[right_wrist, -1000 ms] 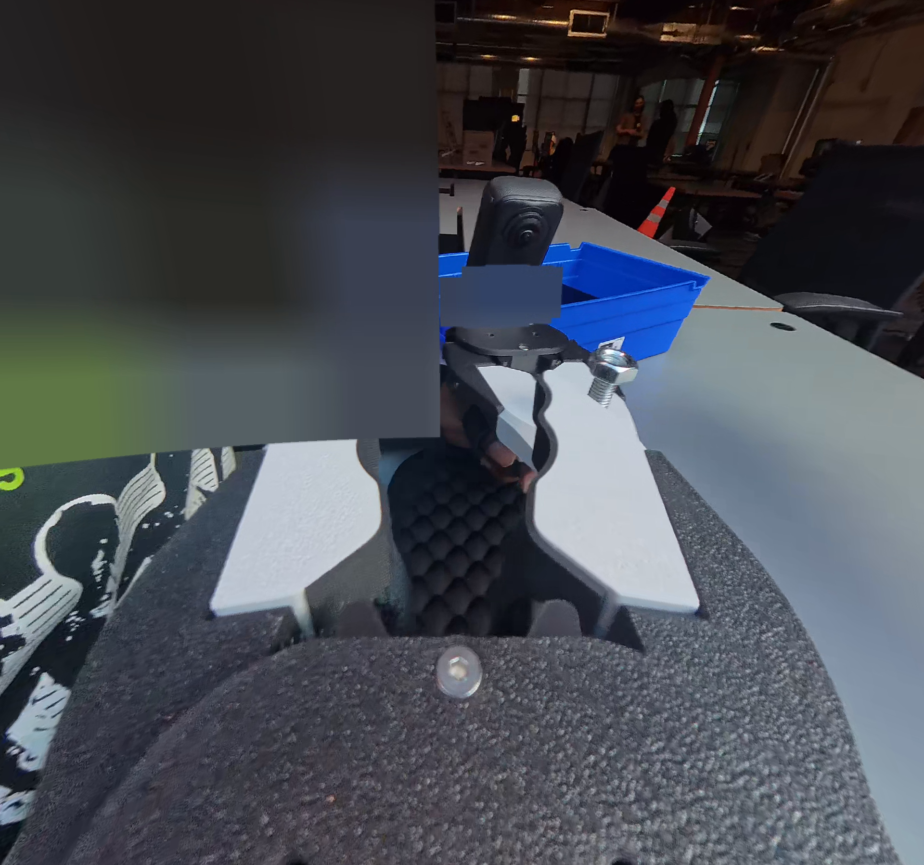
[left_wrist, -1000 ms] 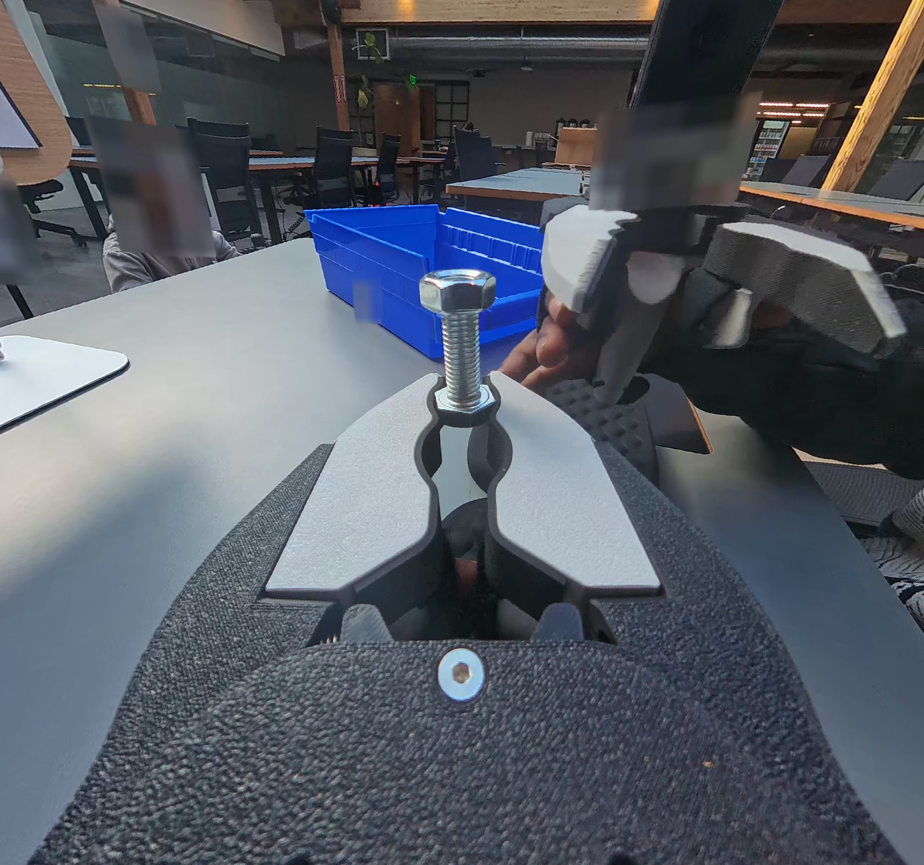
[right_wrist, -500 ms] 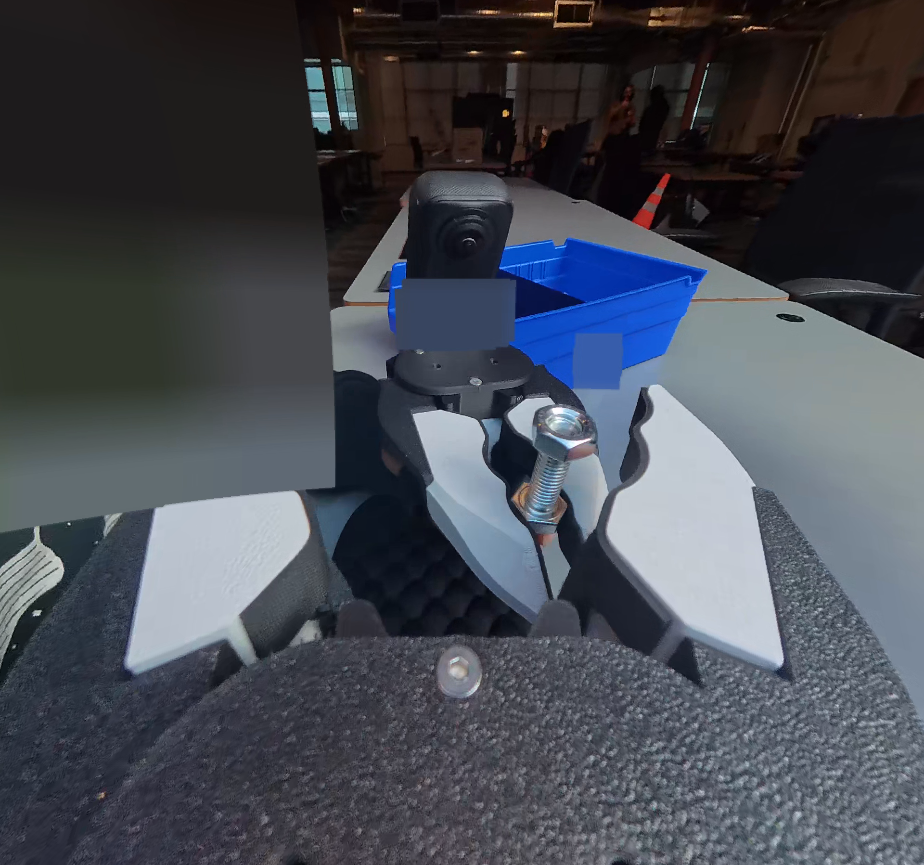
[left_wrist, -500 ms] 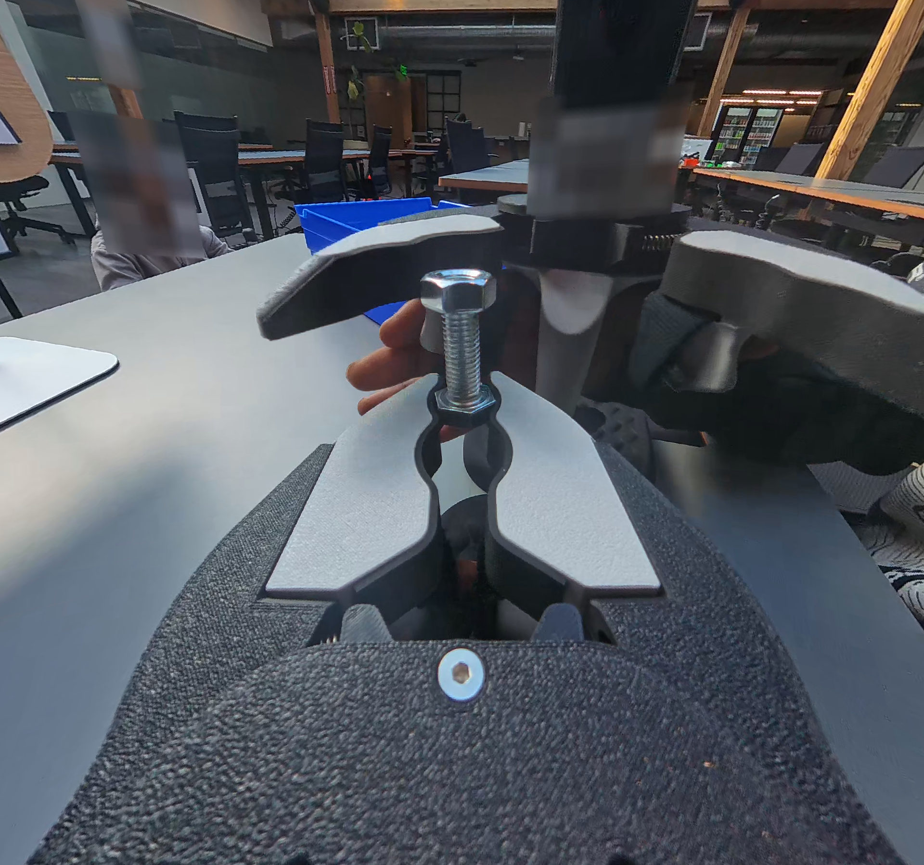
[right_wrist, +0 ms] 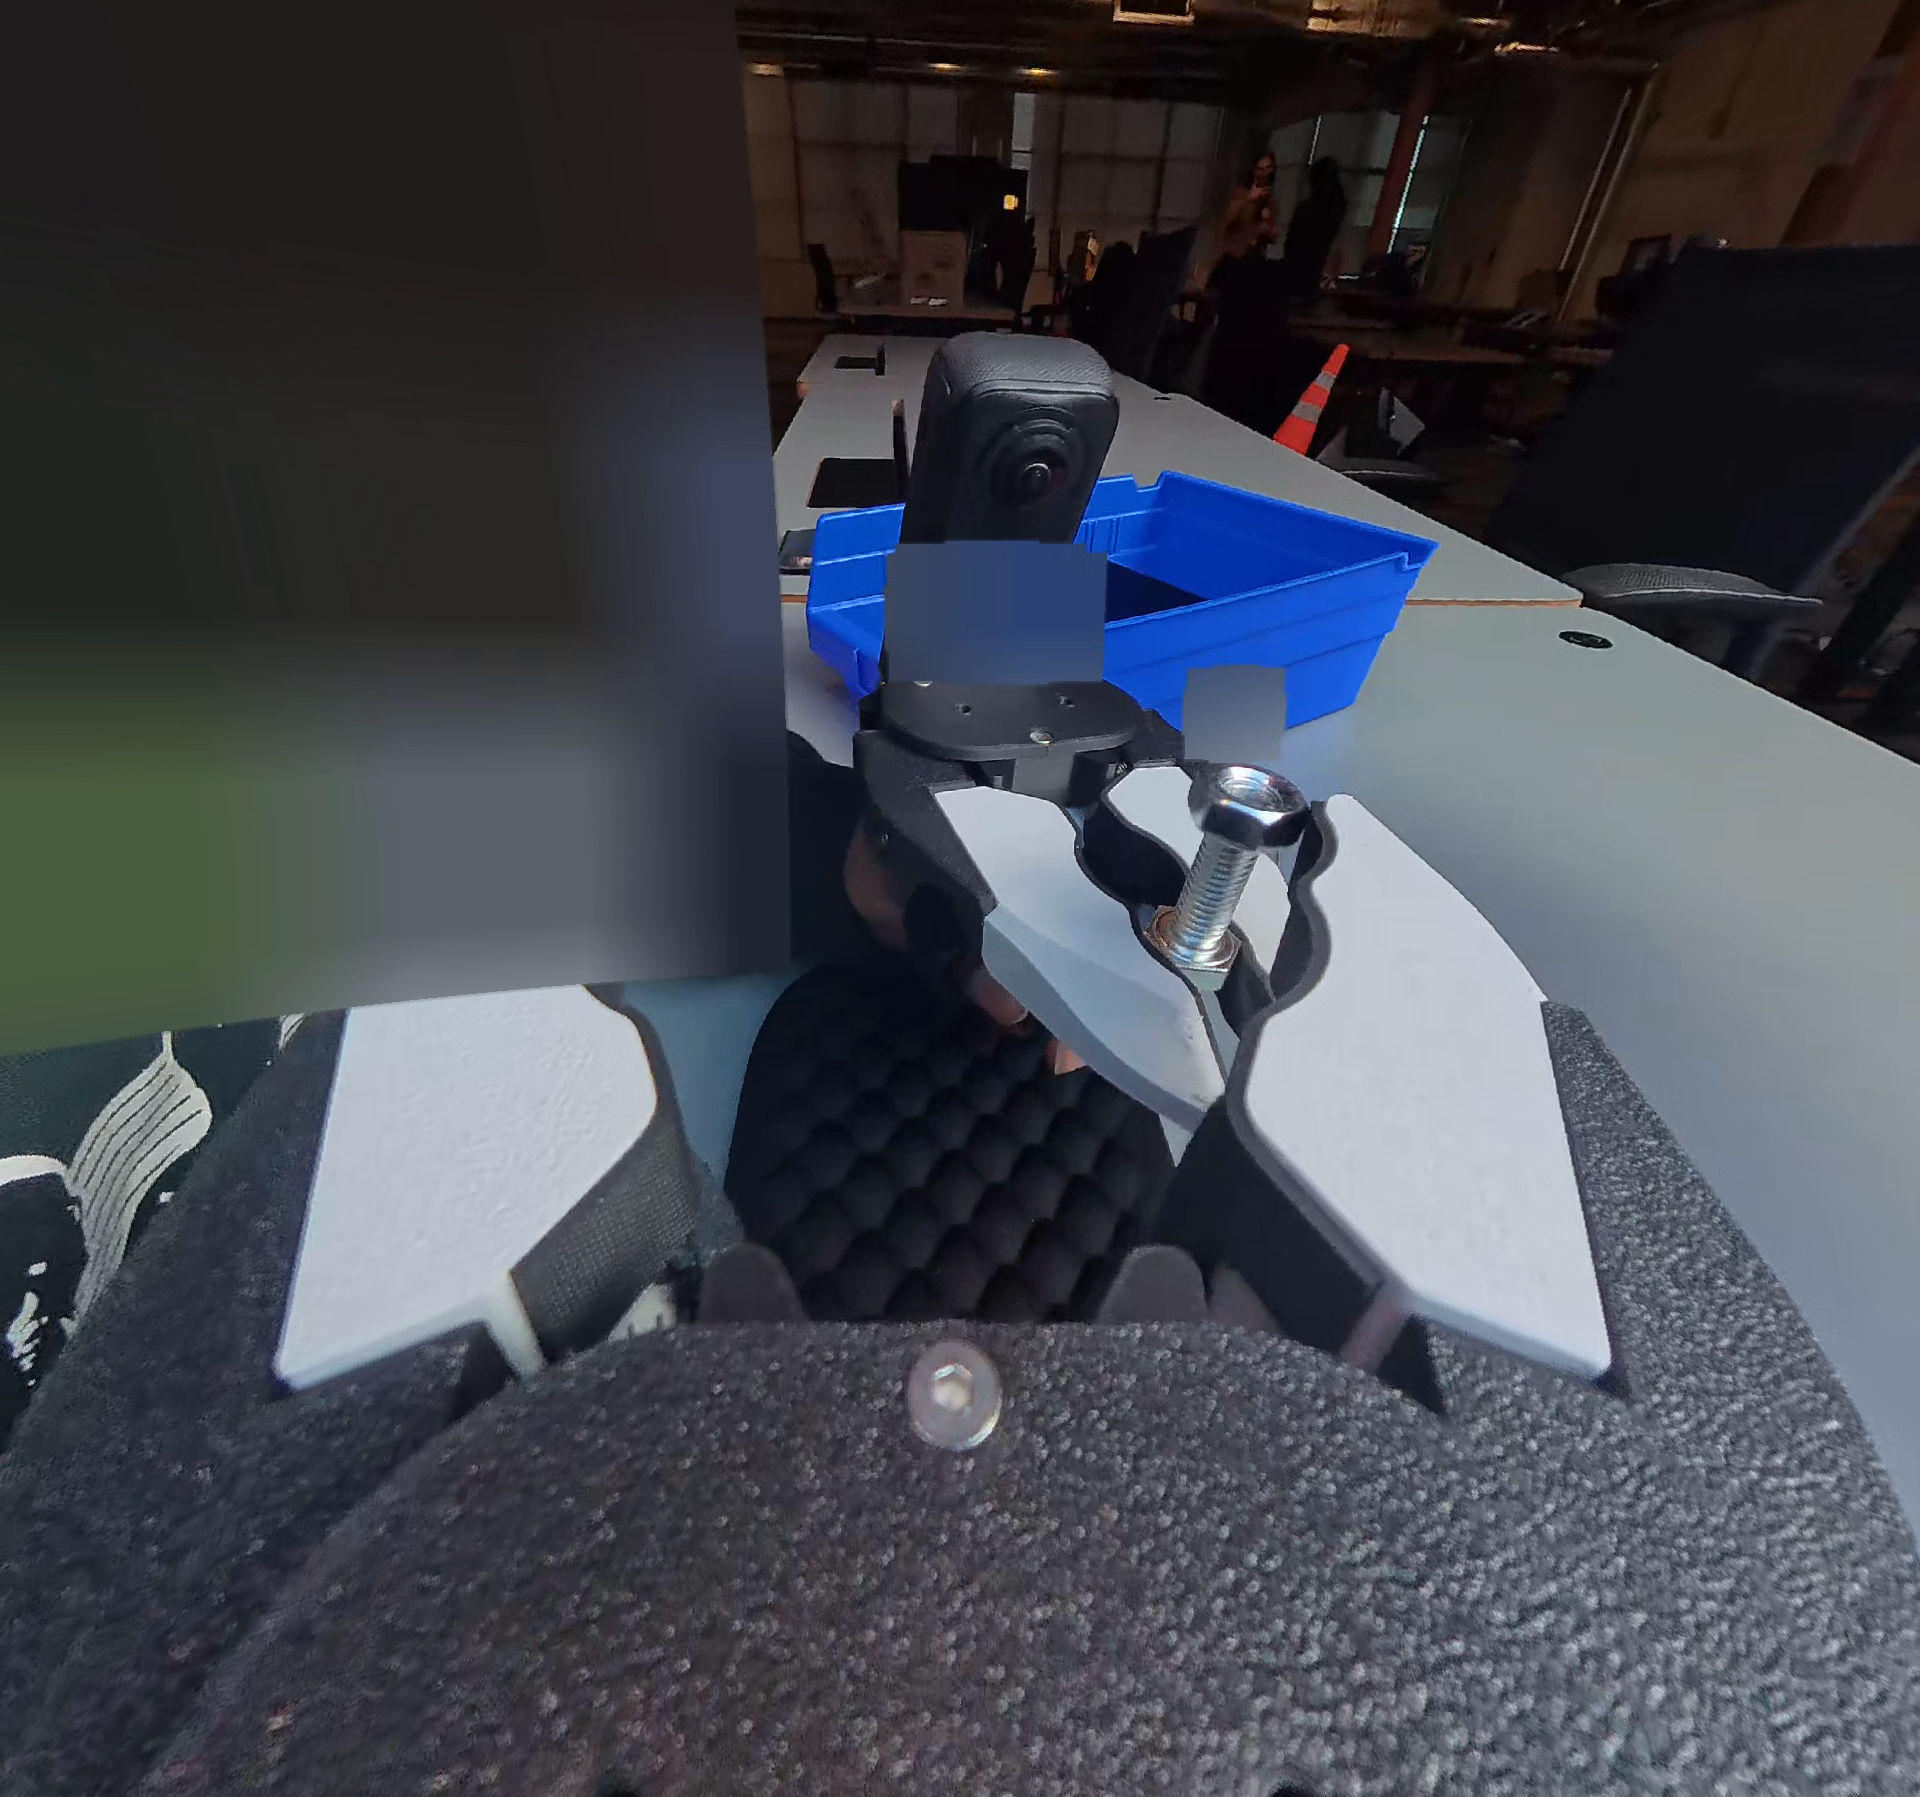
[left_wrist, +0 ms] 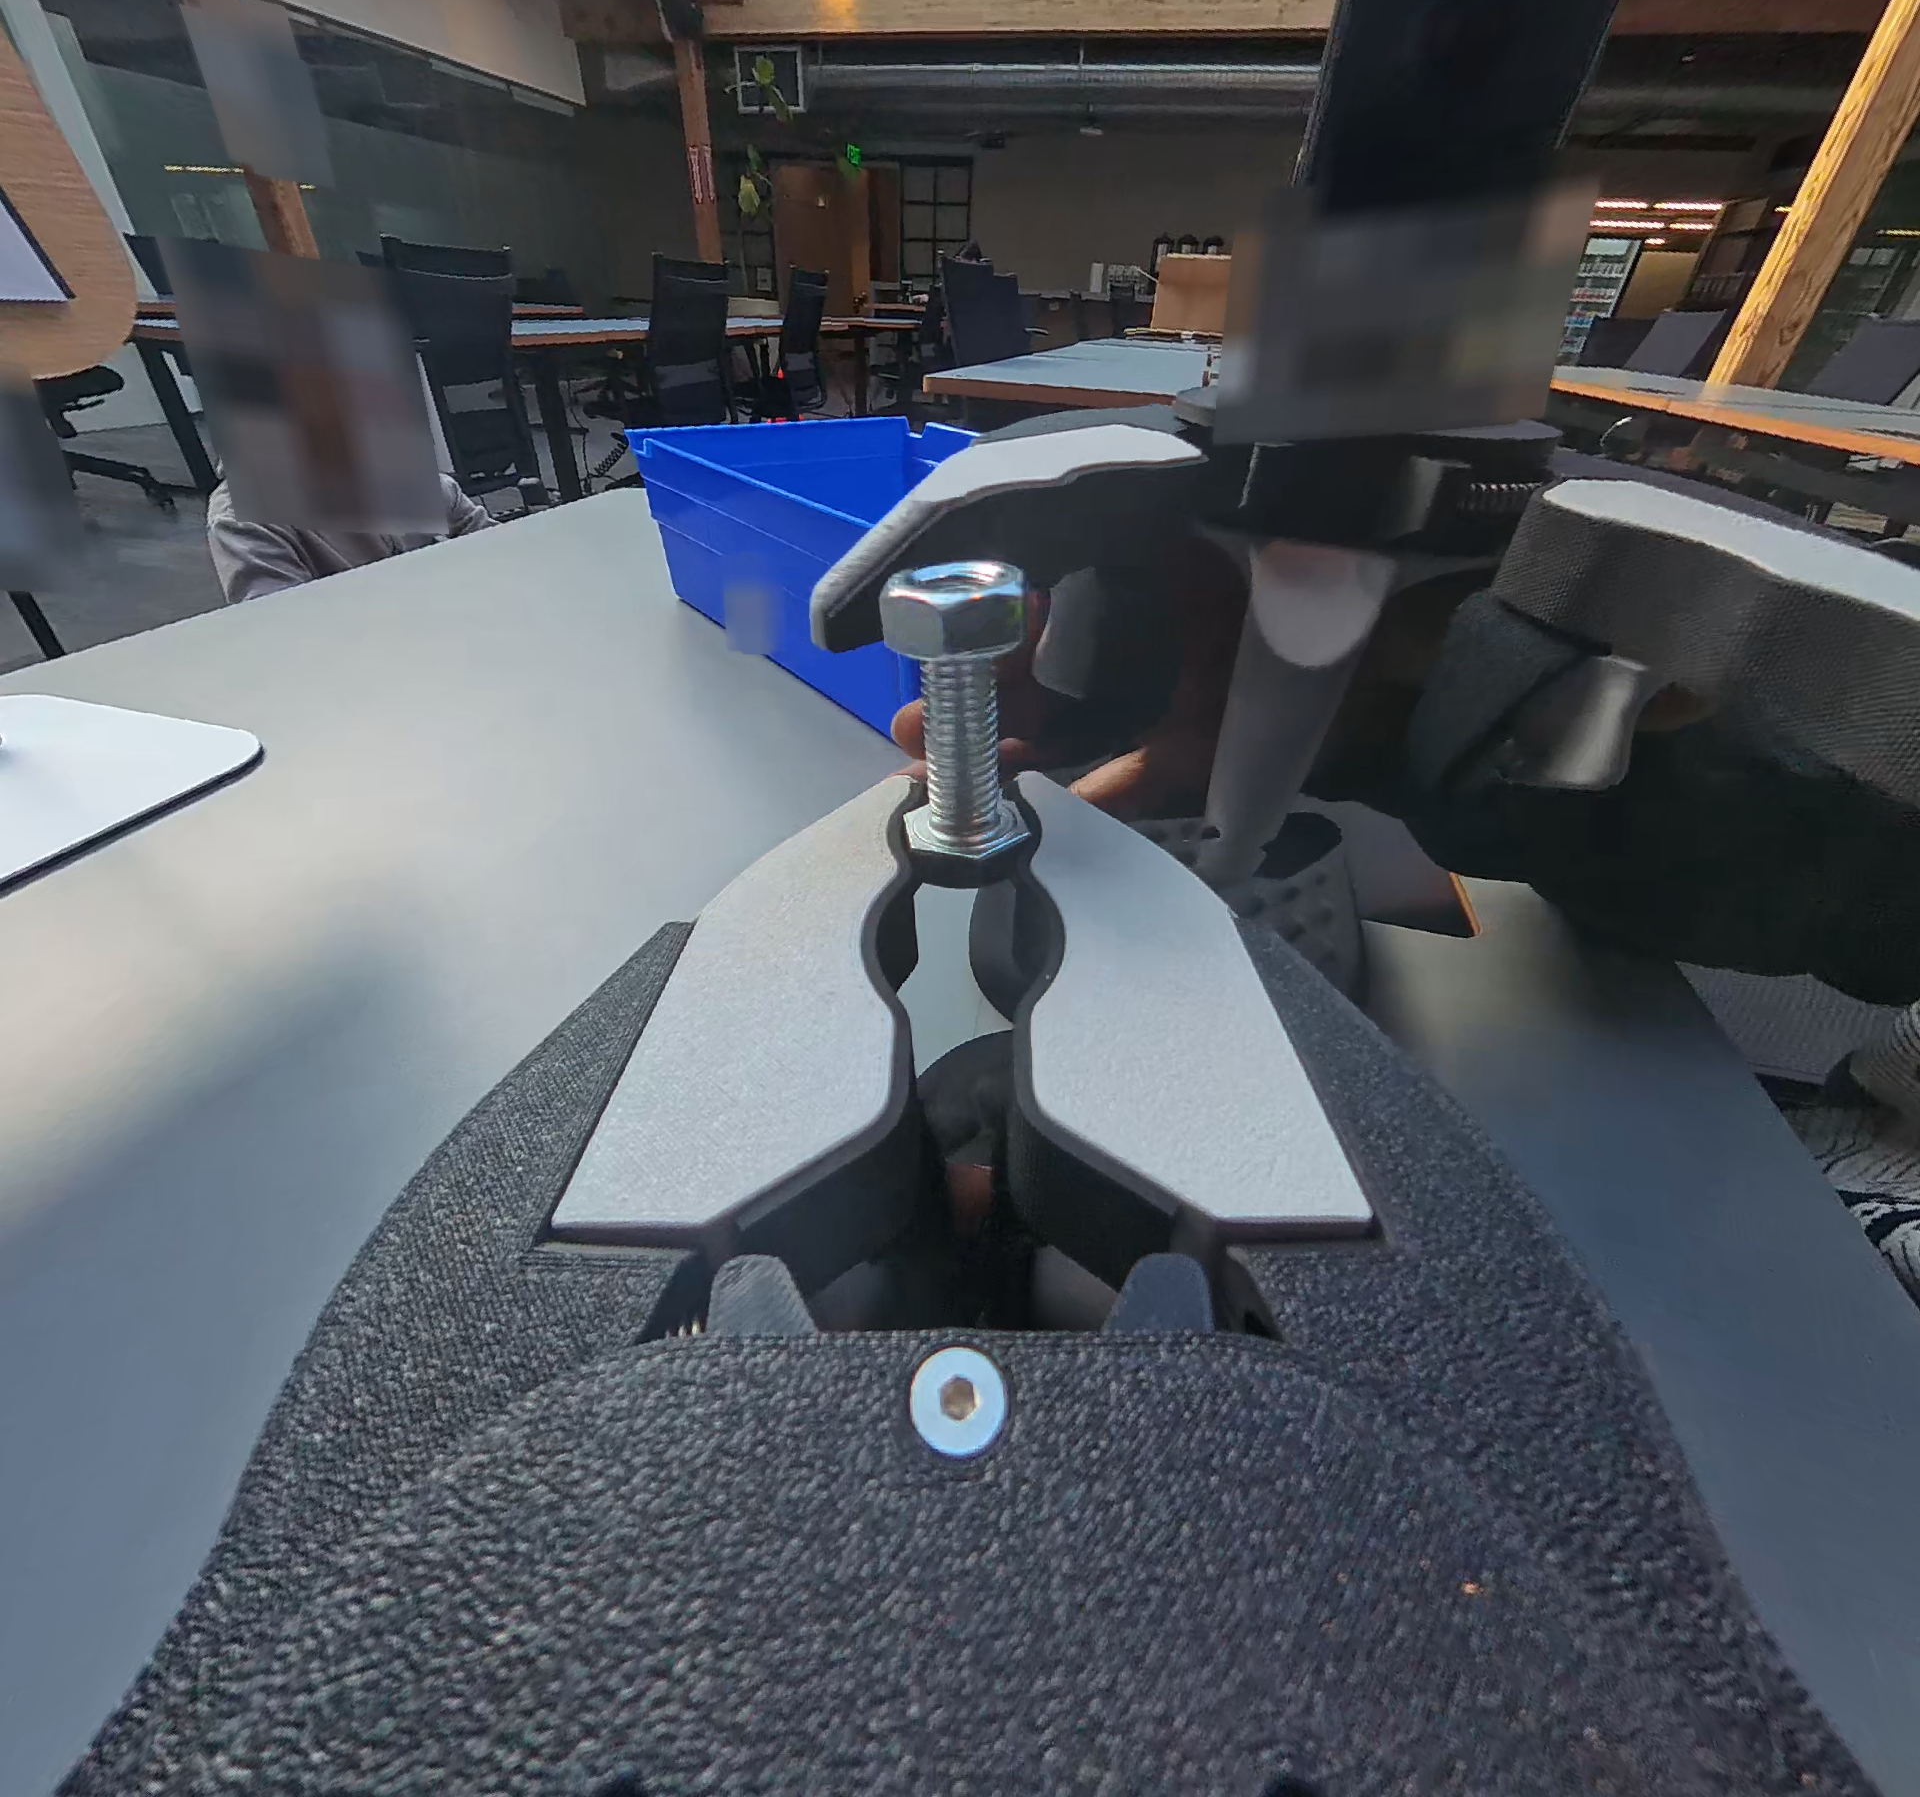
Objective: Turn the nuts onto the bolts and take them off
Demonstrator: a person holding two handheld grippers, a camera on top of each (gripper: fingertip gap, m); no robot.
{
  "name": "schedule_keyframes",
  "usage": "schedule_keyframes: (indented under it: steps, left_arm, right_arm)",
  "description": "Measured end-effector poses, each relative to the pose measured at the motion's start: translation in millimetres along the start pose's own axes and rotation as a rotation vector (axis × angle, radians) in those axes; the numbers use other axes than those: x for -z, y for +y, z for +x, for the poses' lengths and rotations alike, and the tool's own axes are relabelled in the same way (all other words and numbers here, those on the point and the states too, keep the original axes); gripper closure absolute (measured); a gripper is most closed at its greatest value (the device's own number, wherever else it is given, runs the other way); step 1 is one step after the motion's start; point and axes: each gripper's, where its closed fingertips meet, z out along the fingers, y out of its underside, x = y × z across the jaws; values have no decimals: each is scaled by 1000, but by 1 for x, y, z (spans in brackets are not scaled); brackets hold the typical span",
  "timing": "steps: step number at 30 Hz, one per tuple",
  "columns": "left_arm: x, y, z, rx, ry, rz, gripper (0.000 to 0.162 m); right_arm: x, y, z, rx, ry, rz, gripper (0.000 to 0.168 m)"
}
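Left wrist view, left gripper [left_wrist: 966, 838] clamping hex nut [left_wrist: 967, 835], threaded steel bolt [left_wrist: 958, 708], right gripper [right_wrist: 977, 1030] spread.

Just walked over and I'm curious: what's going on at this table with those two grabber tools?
A person is working a silver steel bolt with two handheld grippers above a grey table. The left gripper is shut on the hex nut at the bolt's lower end, holding the bolt upright. The right gripper is open, its fingers on either side of the upper end, not yet closed on it. A blue plastic bin sits behind.
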Motion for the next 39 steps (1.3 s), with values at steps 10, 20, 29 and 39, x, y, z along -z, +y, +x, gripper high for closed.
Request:
schedule_keyframes:
  steps: [10, 20, 29, 39]
  left_arm:
    - [0, 0, 0, -2, -3, 1, 148]
    - [-1, 1, 1, -11, 2, -5, 148]
    - [-2, 3, 3, -21, 5, -18, 148]
    - [-1, 1, 1, -13, -5, -9, 148]
  right_arm:
    - [18, -1, -12, 3, 12, 18, 78]
    - [18, -15, 26, -16, 138, 137, 67]
    - [-21, 3, 10, 13, -19, -31, 44]
    - [-3, 0, 2, -6, 19, -8, 50]
